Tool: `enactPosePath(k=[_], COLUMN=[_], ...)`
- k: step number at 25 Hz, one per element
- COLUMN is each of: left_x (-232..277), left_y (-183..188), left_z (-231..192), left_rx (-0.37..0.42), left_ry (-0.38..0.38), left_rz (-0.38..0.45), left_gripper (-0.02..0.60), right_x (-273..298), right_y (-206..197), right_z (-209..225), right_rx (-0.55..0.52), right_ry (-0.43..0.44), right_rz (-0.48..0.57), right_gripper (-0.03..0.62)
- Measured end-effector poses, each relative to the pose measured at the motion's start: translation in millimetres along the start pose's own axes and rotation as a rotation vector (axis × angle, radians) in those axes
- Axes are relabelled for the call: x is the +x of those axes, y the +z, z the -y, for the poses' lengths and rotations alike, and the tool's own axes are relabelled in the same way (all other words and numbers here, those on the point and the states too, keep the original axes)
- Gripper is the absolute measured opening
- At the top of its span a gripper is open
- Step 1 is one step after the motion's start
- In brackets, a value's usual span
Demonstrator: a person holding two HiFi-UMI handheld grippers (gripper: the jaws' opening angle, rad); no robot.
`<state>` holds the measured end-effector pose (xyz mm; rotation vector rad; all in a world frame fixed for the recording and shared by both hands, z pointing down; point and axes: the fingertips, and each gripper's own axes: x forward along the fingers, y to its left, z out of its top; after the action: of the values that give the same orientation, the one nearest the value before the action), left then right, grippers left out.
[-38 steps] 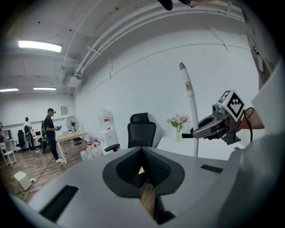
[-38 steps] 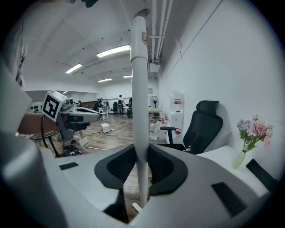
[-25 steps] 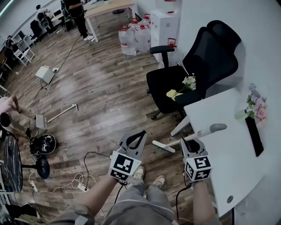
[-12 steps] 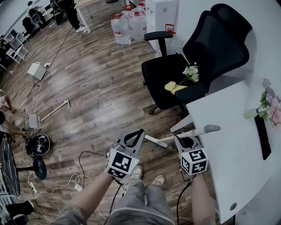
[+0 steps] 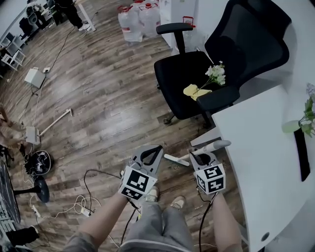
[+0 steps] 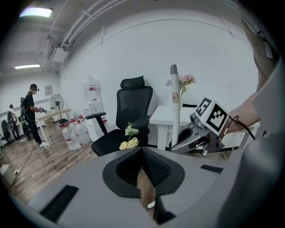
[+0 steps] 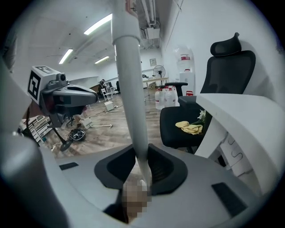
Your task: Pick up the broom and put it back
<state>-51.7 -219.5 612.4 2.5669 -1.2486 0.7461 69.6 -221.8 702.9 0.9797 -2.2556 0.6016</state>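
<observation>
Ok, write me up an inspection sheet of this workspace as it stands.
Surface: wooden floor; white table at the right.
Job's things: broom, its white pole clamped in the right gripper, grey-capped end by the table edge; brush head not clearly seen.
Clutter: flowers and a yellow cloth on the black office chair; water bottles by the wall.
Grippers: right gripper shut on the broom; left gripper shut, nothing between its jaws.
Cables: loose cables on the floor by the person's feet.
Surroundings: another person stands far off, top left.
</observation>
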Motion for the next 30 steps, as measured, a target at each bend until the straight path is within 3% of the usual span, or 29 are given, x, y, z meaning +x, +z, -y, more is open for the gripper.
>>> enactPosePath(k=[4, 13, 18, 26, 30], left_x=[12, 32, 41, 46, 47], left_y=[-6, -15, -30, -44, -49], left_z=[-5, -1, -4, -10, -7], left_rx=[-0.039, -0.09, -0.084, -0.085, -0.082], left_ry=[0.003, -0.03, -0.033, -0.033, -0.039], left_rz=[0.0, -0.007, -0.033, -0.053, -0.06], left_gripper=[0.015, 0.015, 0.015, 0.015, 0.015], right_x=[18, 56, 73, 98, 103], right_y=[-14, 8, 20, 0, -15], right_z=[12, 58, 88, 112, 109], right_rx=[0.022, 0.161, 0.198, 0.238, 0.269], right_ry=[-0.019, -0.076, -0.158, -0.2, -0.187], right_rz=[-0.012, 0.146, 0.242, 0.179, 0.151], right_gripper=[0.107, 0.11, 0.11, 0.117, 0.163])
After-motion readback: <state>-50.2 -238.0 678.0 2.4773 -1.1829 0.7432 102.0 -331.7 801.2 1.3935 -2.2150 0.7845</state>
